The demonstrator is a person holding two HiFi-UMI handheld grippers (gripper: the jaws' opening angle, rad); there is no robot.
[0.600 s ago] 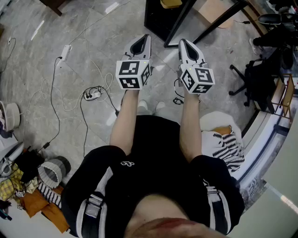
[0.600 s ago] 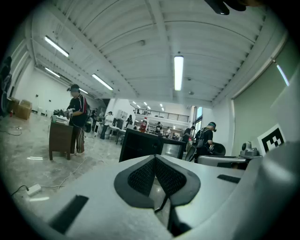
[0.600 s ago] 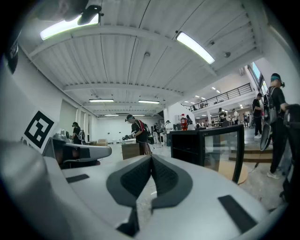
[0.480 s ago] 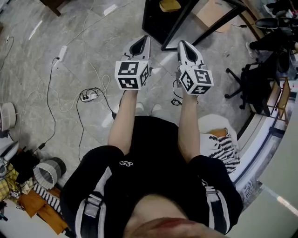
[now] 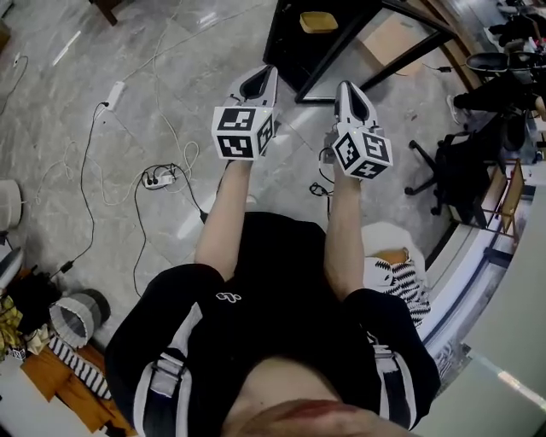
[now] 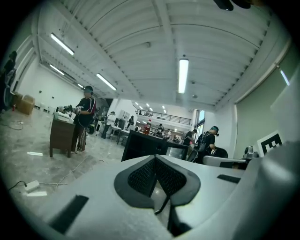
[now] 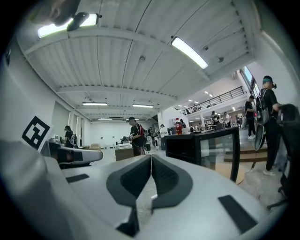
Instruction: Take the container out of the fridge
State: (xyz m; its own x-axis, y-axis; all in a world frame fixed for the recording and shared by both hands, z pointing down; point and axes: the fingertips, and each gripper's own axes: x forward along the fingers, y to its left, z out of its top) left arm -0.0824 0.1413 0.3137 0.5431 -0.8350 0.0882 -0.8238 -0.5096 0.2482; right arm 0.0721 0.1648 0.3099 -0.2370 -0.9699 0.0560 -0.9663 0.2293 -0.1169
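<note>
A low black fridge (image 5: 311, 47) stands on the floor ahead of me, its glass door (image 5: 401, 30) swung open to the right. A yellow container (image 5: 317, 21) shows inside it from above. My left gripper (image 5: 260, 81) and right gripper (image 5: 345, 92) are held side by side a short way in front of the fridge, both shut with nothing between the pads. The left gripper view shows the fridge (image 6: 140, 147) beyond the closed pads (image 6: 145, 176). In the right gripper view the fridge (image 7: 187, 143) and its glass door (image 7: 220, 150) stand just past the jaws.
Cables and a power strip (image 5: 160, 179) lie on the marble floor at left. An office chair (image 5: 456, 162) and a striped cushion (image 5: 405, 277) are at right. Clothes and a lampshade (image 5: 68, 316) sit at lower left. People stand at desks in the background.
The fridge and its container have come further into the head view, and the floor clutter has slid left and down. Both grippers stay shut and level; the right one sits slightly further right.
</note>
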